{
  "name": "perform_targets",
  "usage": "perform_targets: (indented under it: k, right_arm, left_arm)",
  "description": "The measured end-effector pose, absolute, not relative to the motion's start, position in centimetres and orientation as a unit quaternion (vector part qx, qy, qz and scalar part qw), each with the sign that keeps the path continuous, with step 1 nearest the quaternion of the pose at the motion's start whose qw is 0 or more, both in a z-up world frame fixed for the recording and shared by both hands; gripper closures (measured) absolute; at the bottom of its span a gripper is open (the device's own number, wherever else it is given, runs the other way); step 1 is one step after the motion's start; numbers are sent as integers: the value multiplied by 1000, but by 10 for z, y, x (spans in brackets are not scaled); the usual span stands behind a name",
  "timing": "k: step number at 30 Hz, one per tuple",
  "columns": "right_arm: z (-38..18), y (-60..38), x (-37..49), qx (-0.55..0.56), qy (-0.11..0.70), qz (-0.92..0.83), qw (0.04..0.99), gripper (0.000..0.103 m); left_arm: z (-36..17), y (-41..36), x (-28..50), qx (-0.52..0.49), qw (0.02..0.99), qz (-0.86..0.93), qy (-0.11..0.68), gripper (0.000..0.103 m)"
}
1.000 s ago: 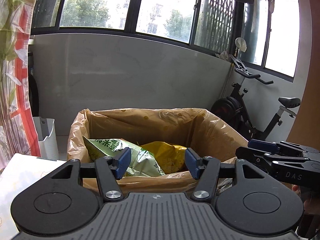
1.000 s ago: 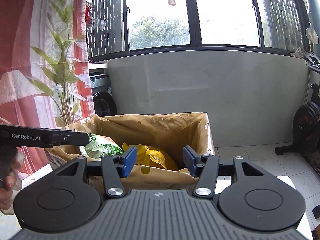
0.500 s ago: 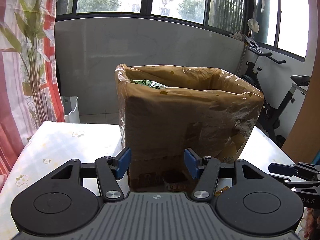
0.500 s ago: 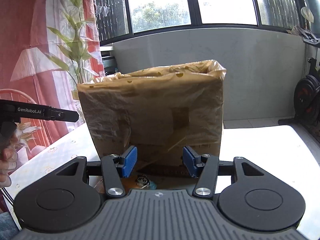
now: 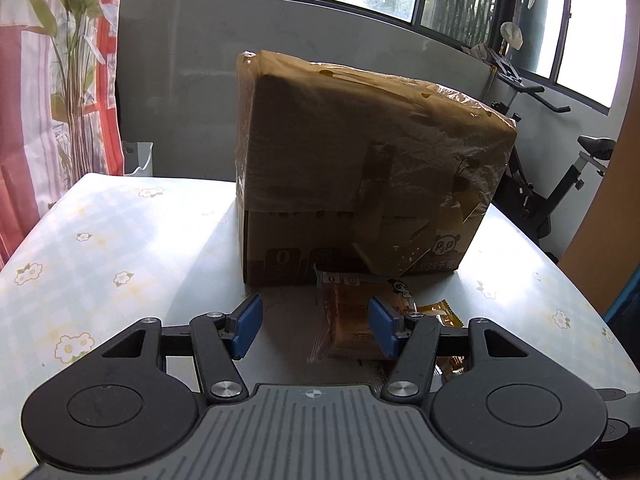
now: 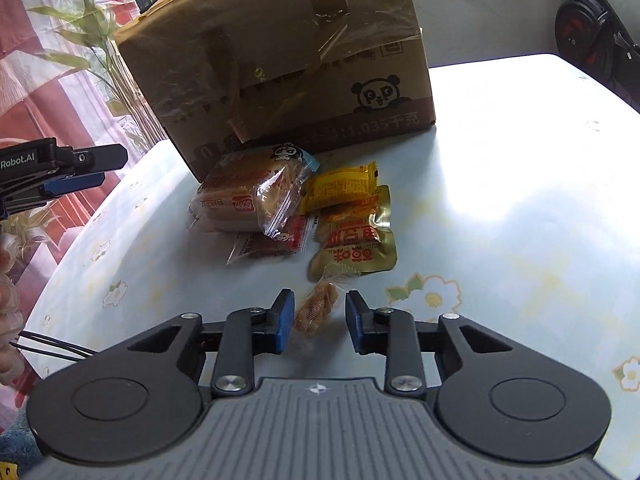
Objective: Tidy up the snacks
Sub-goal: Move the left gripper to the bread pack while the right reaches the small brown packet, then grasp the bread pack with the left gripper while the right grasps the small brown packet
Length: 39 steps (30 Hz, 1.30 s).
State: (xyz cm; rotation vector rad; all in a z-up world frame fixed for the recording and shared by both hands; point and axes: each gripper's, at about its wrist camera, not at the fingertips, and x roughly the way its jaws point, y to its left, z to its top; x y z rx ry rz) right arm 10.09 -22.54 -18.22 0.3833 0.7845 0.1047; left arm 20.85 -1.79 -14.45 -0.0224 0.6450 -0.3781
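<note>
- Right gripper (image 6: 320, 316): its jaws have just been closing and now stand narrow around a small twist snack (image 6: 316, 309) in clear wrap, the nearest packet of the pile. A gap shows on each side, so the pads do not yet appear to press it.
- Left gripper (image 5: 314, 325): jaws about half open, low over the table (image 5: 120, 232). A bread pack (image 5: 352, 320) lies between them, close against the right pad, with no grip visible.
- Snacks: a loose pile lies on the table just in front of the box (image 6: 280, 60). It comprises the bread pack (image 6: 250, 196), a yellow packet (image 6: 344, 186), a gold pouch (image 6: 356, 240) and a red-labelled packet (image 6: 276, 240) partly under the bread.
- Step in hand, as judged: pick one snack per gripper for transfer to the box.
- Technique: centre the twist snack between the pads before closing fully. Clamp the snack body, not the loose film, which would slip. Close gently, as the piece looks brittle.
- Technique, left: shift so the bread sits midway between the pads. Squeeze lightly, since the loaf looks soft.
- Lift clear of the pouch edge touching the twist wrap.
- Writing: the box carries a panda logo and print ending "1.035千克". The left gripper (image 6: 64, 172) reads "Robot.AI", cut off at the frame edge. The bread pack bears a panda mark. The pouch has large red Chinese characters, not legible here.
</note>
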Motion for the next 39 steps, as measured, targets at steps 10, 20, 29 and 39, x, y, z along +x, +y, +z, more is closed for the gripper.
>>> perform_targets:
  k: [10,20,29,39]
  right_arm:
    - [-186,-214,111,132,368,53,919,76]
    - [-180,-226,104,130,335,59,931,78]
    - [-178,-244,103,140,315,50,937,78]
    - [-175,-256,99,153,293,43,943,78]
  left_arm:
    - [-167,-30,212,-23,921,-181,345,40]
    - [-179,-81,241,9,915,-201,349,23]
    - [-199,-113,272,40,909,-180,375,13]
    - [-206,-114,259,55,911,-179,367,17]
